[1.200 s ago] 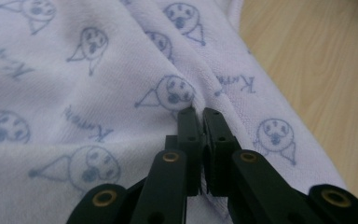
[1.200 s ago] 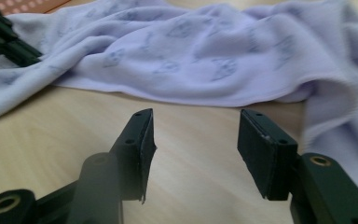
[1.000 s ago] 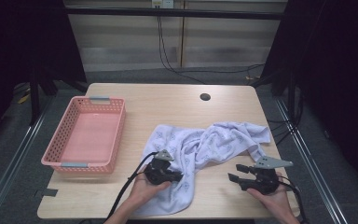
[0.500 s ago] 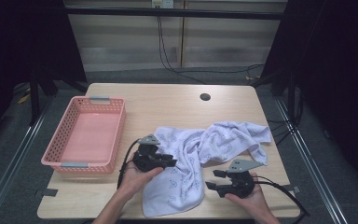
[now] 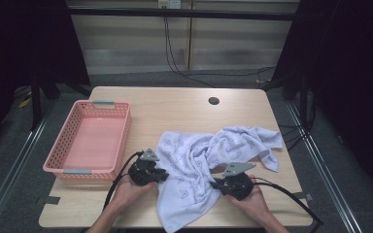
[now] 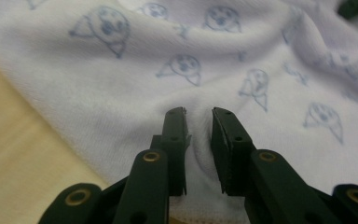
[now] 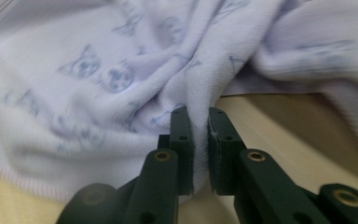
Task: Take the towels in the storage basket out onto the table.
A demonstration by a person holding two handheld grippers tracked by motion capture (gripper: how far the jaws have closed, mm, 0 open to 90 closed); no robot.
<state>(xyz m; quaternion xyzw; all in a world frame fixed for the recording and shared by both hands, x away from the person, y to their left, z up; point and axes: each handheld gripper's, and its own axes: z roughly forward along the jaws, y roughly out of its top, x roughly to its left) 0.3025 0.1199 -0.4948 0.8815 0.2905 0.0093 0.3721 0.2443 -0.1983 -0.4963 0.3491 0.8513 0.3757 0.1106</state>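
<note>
Pink basket (image 5: 88, 141) sits at the bench's left edge, empty, well apart from the towel. Left gripper (image 5: 164, 174) at the towel's left edge, near the front: jaws have just been closing, fold of cloth pinched between them. White printed towel (image 5: 209, 160) lies crumpled right of centre, one end draped toward the front edge. Right gripper (image 5: 213, 184) has just clamped on a towel fold. Cable hole (image 5: 213, 101) near the back edge.

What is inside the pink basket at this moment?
Nothing that can be seen: the pink basket shows a bare pink floor. Its near wall hides a thin strip of the floor behind it. The towel lies on the table beside it.
</note>
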